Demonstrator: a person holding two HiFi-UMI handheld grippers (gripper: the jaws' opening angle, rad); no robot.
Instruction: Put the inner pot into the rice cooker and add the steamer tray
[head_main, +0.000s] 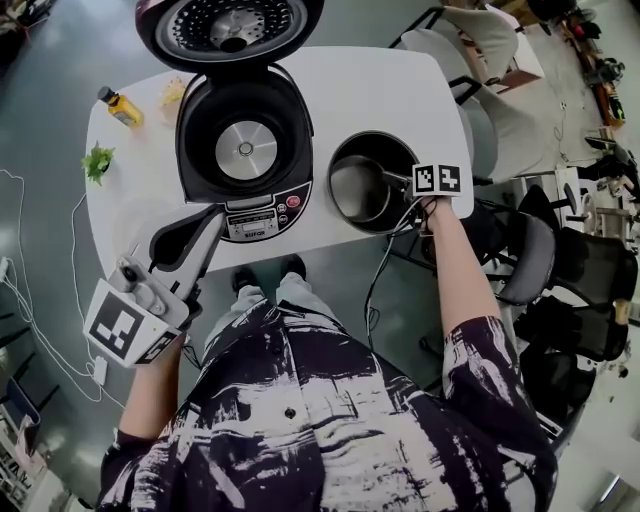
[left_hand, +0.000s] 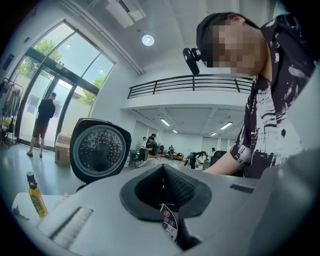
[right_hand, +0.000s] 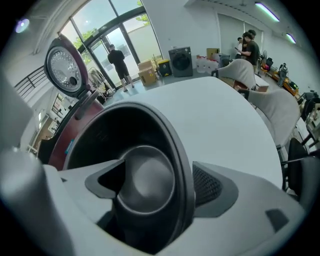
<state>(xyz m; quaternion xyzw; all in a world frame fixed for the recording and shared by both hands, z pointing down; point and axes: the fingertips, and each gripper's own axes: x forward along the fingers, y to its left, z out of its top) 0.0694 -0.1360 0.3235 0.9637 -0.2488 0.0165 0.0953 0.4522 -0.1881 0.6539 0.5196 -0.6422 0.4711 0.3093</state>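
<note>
The open rice cooker (head_main: 245, 150) stands mid-table, its lid (head_main: 230, 30) tipped back and its well holding only the heating plate. To its right sits the dark inner pot (head_main: 372, 185) with a grey bottom. My right gripper (head_main: 403, 183) reaches down over the pot's near rim. In the right gripper view the pot rim (right_hand: 182, 165) runs between the jaws of the right gripper (right_hand: 157, 169), one inside and one outside, pads apart from it. My left gripper (head_main: 200, 225) hovers shut and holding nothing by the cooker's front left corner; its tips (left_hand: 162, 170) meet. No steamer tray shows.
On the white table (head_main: 400, 90), far left, stand a yellow bottle (head_main: 120, 107) and a green sprig (head_main: 97, 160). Grey chairs (head_main: 480, 130) crowd the table's right side. A cable (head_main: 380, 270) hangs off the near edge below the pot.
</note>
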